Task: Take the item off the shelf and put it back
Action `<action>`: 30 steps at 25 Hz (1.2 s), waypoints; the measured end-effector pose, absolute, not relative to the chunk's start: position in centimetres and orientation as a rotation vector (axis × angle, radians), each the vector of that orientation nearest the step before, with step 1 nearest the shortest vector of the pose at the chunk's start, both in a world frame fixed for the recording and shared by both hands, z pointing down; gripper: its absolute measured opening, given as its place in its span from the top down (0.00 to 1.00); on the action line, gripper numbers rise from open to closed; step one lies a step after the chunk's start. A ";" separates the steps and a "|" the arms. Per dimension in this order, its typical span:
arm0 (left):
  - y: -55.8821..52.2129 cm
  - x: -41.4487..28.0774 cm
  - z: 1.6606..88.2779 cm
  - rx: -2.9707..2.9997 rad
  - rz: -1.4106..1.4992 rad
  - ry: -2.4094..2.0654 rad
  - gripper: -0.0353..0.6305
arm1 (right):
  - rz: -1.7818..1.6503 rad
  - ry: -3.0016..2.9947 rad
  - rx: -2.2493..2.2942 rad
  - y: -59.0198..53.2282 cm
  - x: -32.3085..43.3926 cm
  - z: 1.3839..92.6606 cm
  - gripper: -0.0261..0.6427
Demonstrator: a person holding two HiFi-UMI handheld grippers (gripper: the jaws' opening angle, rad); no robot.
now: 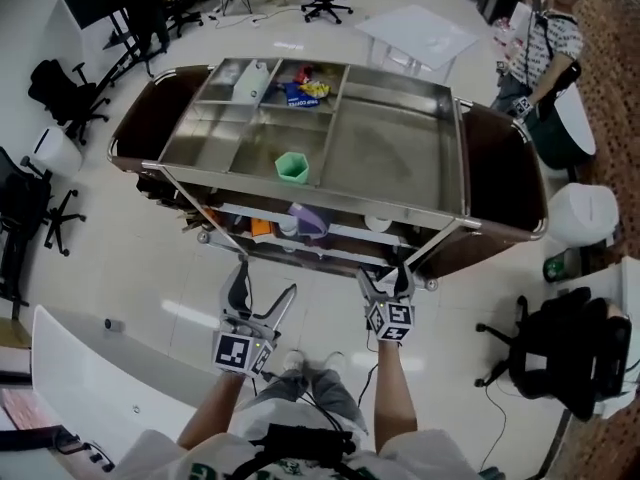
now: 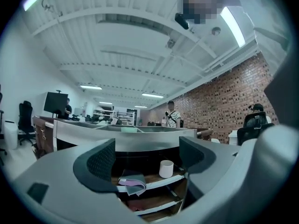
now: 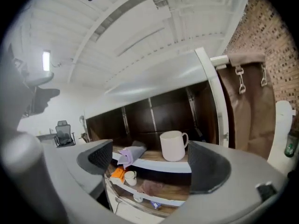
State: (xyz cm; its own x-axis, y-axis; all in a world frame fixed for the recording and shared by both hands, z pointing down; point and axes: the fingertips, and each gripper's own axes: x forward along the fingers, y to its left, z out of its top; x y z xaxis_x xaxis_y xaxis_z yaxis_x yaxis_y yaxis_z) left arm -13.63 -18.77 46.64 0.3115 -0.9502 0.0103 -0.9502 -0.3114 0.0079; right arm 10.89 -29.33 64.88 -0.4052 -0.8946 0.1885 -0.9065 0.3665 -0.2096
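We are aiming the spread, empty right gripper [image 3: 148, 158] at the white mug [image 3: 173, 146] — standing untouched on the shelf [image 3: 152, 155] just ahead. Next probably calls for easing in and pinching its body. The left gripper [image 2: 147, 154] is hanging spread, empty.

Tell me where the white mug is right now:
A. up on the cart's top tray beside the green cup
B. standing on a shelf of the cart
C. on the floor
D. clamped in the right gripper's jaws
B: the white mug stands upright on the shelf, beyond the right gripper, whose jaws are apart and not touching it.
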 end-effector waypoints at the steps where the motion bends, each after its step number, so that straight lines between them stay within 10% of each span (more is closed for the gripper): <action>1: -18.6 -13.6 46.5 2.545 0.002 -1.834 0.32 | 0.405 -2.581 1.690 -28.3 10.8 63.2 0.17; 13: -16.2 -11.9 39.9 2.688 -0.068 -1.764 0.32 | 0.019 -2.729 1.860 -18.6 11.3 43.7 0.18; 30: -13.7 -14.9 41.4 2.724 -0.022 -1.776 0.32 | -0.078 -2.710 1.888 -13.8 9.4 40.2 0.20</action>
